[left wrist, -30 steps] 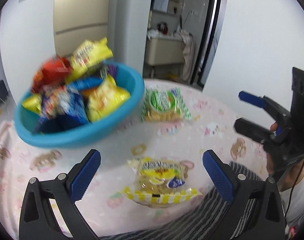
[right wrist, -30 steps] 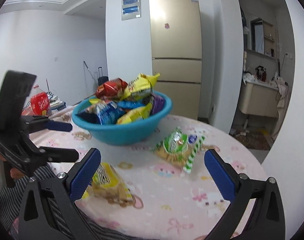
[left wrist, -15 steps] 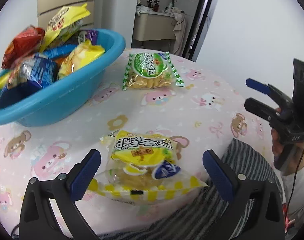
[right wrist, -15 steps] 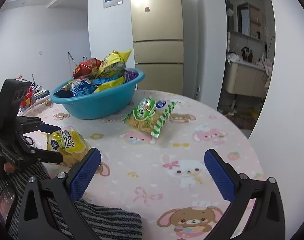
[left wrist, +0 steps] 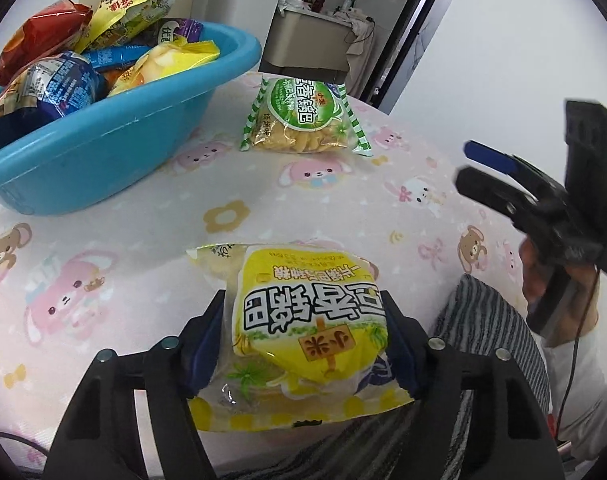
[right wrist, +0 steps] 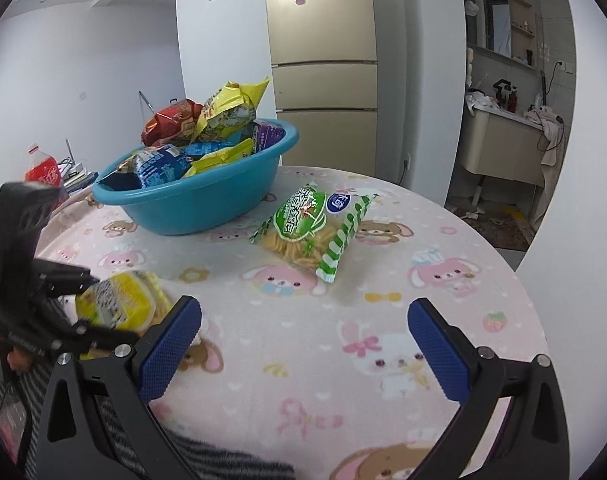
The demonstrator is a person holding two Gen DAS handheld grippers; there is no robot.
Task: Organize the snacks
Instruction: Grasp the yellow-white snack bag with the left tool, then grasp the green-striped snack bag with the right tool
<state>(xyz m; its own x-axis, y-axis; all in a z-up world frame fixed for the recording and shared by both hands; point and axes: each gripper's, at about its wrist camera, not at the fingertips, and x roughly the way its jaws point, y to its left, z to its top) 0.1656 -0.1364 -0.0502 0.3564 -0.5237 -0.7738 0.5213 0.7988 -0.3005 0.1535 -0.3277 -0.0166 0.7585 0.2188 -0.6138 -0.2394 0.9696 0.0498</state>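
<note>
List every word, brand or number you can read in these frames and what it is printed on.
"豆香锅巴", upside down, with "小米" on a small sign: yellow packet.
"豆香锅巴" and "小米", also upside down: green packet.
"优": purple packet in the blue basin.
Print on the other basin packets and the red bottle label: too small or blurred to read.

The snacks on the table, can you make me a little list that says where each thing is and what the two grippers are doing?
yellow snack bag: squeezed in the left gripper, at the table's near edge
green snack bag: lying flat on the table, beside the bowl
blue bowl: heaped with snack bags
right gripper: open, holding nothing
table: pink cartoon-animal cloth
</note>
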